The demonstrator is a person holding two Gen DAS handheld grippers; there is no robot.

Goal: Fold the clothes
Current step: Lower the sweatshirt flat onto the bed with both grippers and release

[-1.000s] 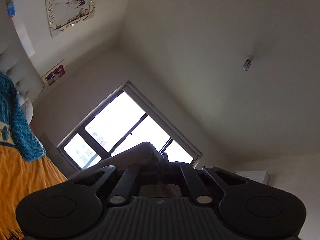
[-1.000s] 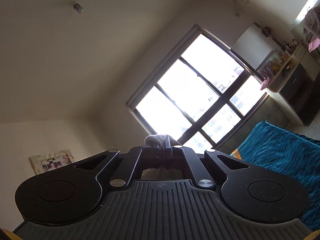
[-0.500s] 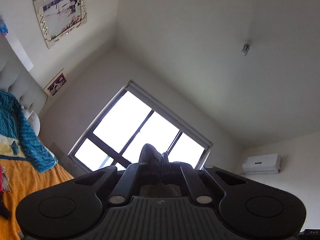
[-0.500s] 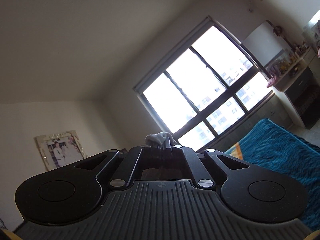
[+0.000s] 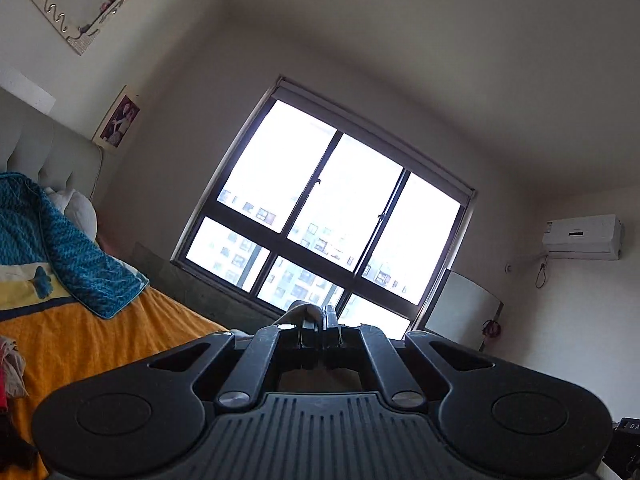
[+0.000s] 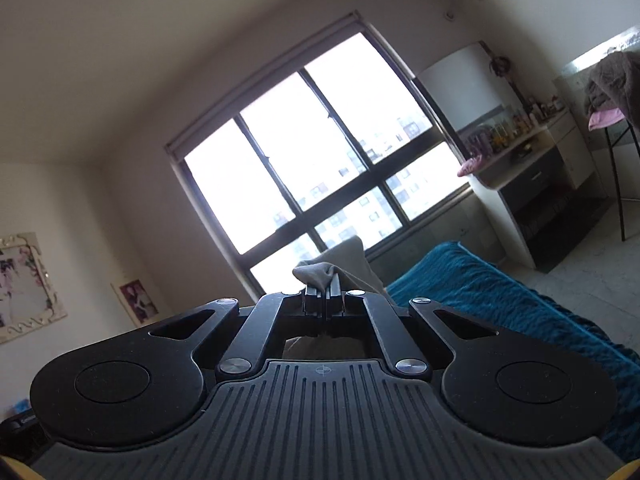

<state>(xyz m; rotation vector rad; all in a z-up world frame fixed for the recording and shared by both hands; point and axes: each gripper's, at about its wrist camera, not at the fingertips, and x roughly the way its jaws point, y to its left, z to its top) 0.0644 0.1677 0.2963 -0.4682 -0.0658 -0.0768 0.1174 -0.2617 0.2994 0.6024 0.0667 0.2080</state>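
Observation:
Both views look out level over the bed toward the window. My left gripper (image 5: 320, 320) is shut on a fold of a grey garment (image 5: 298, 312), which bunches just over the fingertips. My right gripper (image 6: 324, 292) is likewise shut on the grey garment (image 6: 336, 264), whose cloth stands up in a peak above the closed fingers and hangs down behind them. Most of the garment is hidden below the gripper bodies.
A bed with an orange cover (image 5: 100, 332) and a teal blanket (image 5: 60, 240) (image 6: 500, 300) lies below. A large window (image 5: 332, 216) is ahead. A white cabinet and dresser (image 6: 520, 168) stand at the right, a chair with clothes (image 6: 616, 92) beyond.
Both grippers have swung down from facing the ceiling to facing the window and have moved sideways, still gripping the grey cloth. More of the bed and room shows now.

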